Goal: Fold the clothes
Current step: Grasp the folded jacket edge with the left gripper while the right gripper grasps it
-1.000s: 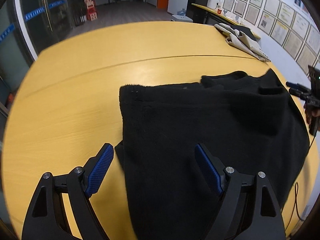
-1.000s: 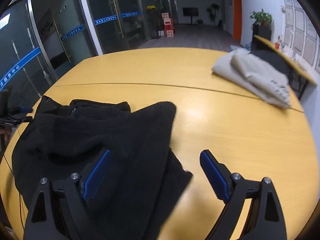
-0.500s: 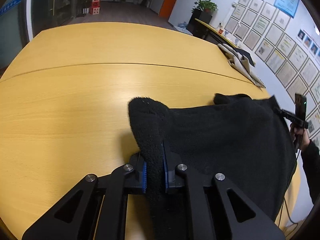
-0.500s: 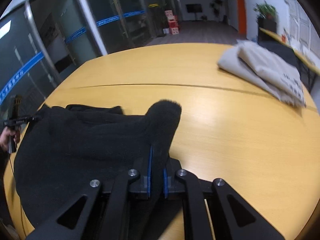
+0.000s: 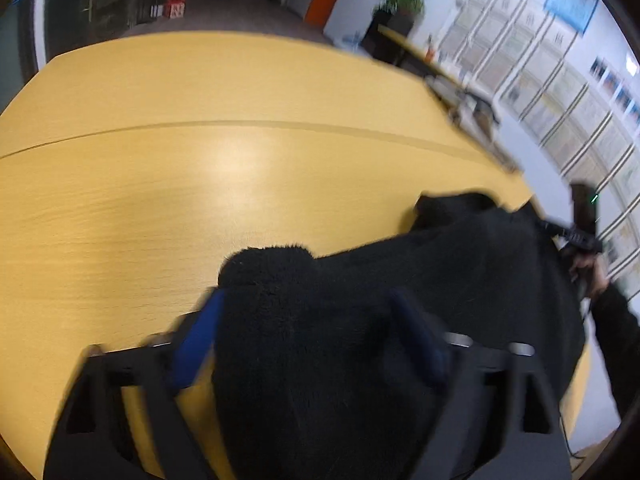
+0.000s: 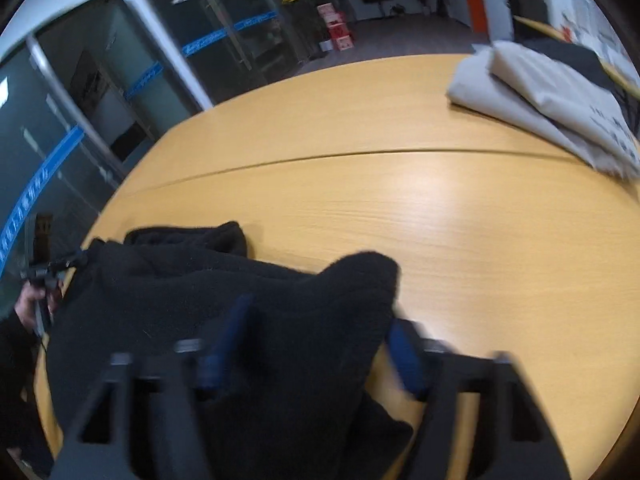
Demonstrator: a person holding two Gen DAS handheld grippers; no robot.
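Note:
A black fleece garment [image 5: 460, 280] lies on the yellow wooden table [image 5: 200, 180], folded over on itself. My left gripper [image 5: 308, 340] is open, and a raised corner of the fleece bulges up between its blue pads. In the right wrist view the same garment [image 6: 180, 288] lies at the lower left. My right gripper [image 6: 316, 344] is open too, with another raised corner of fleece between its pads [image 6: 404, 356]. Both views are blurred by motion.
A folded grey-beige garment [image 6: 552, 100] lies at the table's far right edge. A seam [image 6: 360, 156] crosses the table. The other hand with its gripper shows at the far side of the fleece [image 5: 584, 240]. Glass doors stand beyond the table.
Both grippers closed on corners of the fleece and lifted them half a second ago. Now both have opened, with the fleece corners still between the pads.

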